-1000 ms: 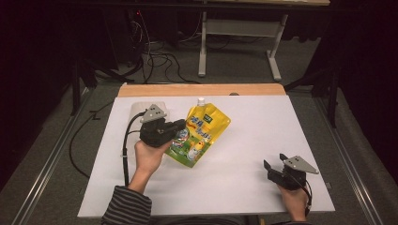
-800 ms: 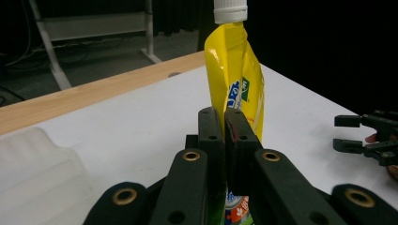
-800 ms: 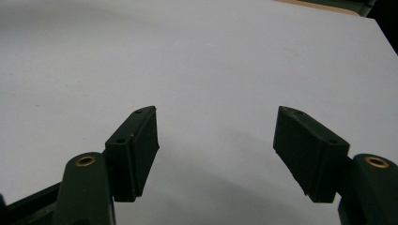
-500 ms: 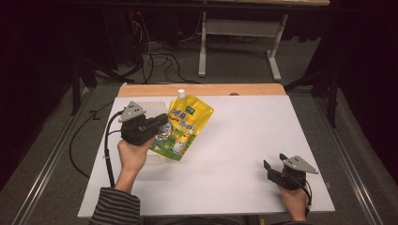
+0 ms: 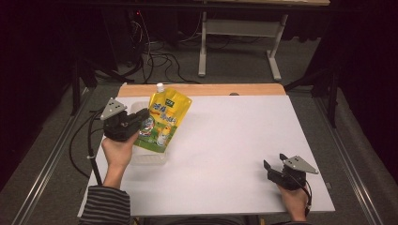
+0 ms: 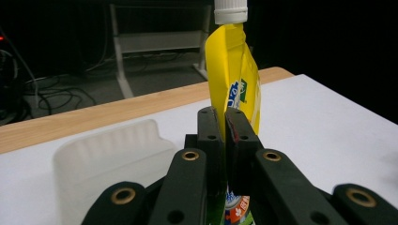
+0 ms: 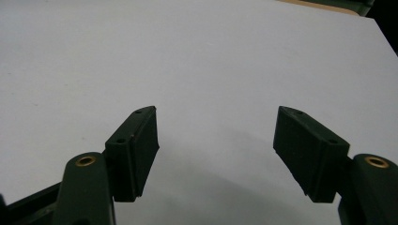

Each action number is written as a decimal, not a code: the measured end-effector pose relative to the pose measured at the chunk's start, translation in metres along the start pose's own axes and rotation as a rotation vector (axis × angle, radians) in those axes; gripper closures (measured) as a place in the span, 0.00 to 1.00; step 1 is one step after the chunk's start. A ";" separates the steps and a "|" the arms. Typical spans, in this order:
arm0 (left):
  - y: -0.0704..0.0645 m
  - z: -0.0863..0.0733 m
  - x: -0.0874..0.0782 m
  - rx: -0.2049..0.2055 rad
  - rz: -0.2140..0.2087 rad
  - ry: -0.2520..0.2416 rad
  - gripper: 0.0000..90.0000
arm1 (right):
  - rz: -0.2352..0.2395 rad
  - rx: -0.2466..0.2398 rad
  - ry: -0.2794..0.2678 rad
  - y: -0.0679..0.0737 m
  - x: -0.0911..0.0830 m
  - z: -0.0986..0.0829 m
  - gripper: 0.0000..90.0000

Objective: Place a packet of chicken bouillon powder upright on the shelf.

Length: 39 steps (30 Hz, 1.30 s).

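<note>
- My left hand-held gripper (image 5: 137,123) pinches the yellow pouch (image 5: 164,121) at left of the frame, its long axis tilted, white cap (image 5: 160,87) uppermost, hanging just above the clear tray (image 6: 110,159)
- My right hand-held gripper (image 5: 273,167) idles wide apart at lower right, far from the pouch, so the left does the work

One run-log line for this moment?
left tongs: shut on yellow pouch, above clear tray | right tongs: open, idle

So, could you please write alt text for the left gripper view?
The left gripper is shut on a yellow spouted pouch, held upright with its white cap on top. A clear plastic tray sits behind on the white table.
</note>
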<state>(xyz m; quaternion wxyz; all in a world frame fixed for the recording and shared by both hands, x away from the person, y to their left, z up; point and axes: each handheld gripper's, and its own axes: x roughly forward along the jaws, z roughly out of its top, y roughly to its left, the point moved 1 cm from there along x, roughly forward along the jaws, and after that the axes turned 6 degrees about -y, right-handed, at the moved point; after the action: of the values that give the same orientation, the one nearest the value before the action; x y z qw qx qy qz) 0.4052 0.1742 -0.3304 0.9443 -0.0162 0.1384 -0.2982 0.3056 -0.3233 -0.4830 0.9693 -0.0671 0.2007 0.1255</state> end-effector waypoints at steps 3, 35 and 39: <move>0.007 -0.003 -0.002 -0.004 0.026 -0.011 0.96 | -0.001 0.001 -0.001 0.000 0.000 0.000 0.35; 0.020 -0.025 0.011 0.043 0.086 0.137 0.83 | -0.010 -0.015 0.000 0.001 0.000 0.000 0.35; 0.020 -0.022 0.017 0.049 0.090 0.164 0.77 | -0.008 -0.020 0.002 0.002 0.000 0.000 0.35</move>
<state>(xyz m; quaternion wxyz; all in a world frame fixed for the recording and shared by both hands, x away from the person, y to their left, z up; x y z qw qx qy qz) 0.4234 0.1822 -0.3575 0.9423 0.0374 0.2088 -0.2592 0.3055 -0.3216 -0.4831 0.9688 -0.0776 0.2004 0.1236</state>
